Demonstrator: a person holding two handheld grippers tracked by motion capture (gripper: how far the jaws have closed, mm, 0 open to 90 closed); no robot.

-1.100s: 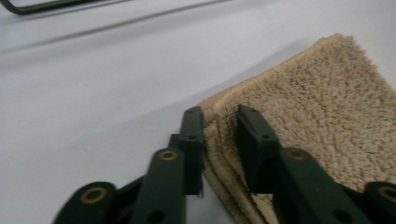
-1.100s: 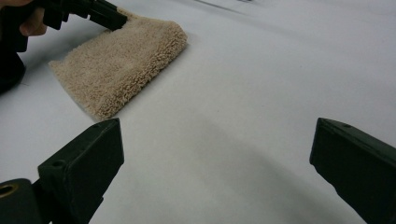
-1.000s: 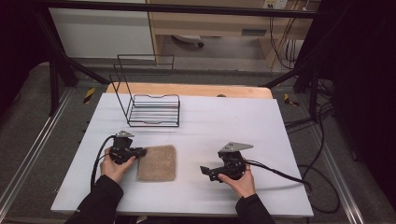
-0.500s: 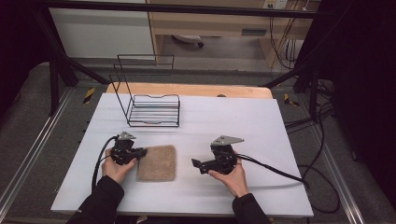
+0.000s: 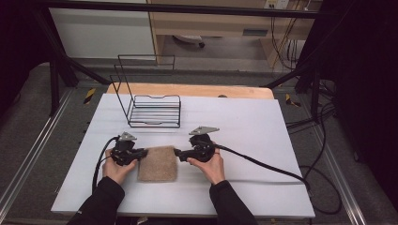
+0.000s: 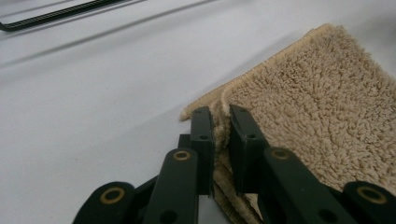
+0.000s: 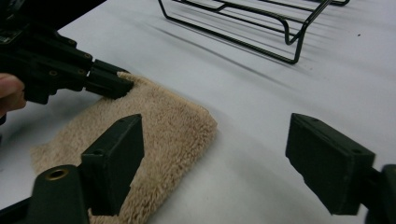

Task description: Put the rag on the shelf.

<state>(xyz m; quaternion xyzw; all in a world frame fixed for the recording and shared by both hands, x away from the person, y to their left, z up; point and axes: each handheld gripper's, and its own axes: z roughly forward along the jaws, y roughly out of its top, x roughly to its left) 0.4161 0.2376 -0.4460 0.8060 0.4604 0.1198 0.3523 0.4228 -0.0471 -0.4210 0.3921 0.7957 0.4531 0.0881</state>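
White tabletop [image 5: 263, 126] bore a folded beige terry towel [image 5: 157, 163], its left edge pinched by the left gripper [image 5: 143, 152]; the right gripper [image 5: 178, 153], jaws closing but empty, risked shoving that cloth askew.

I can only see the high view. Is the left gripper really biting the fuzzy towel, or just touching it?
Observer: Biting it. In the left gripper view, the left gripper is shut on the hemmed edge of the beige towel, near a corner.
Operator: And the other one?
Observer: In its own view, the right gripper has just been closing its jaws, but they stand wide apart. A corner of the towel lies between them, not pinched.
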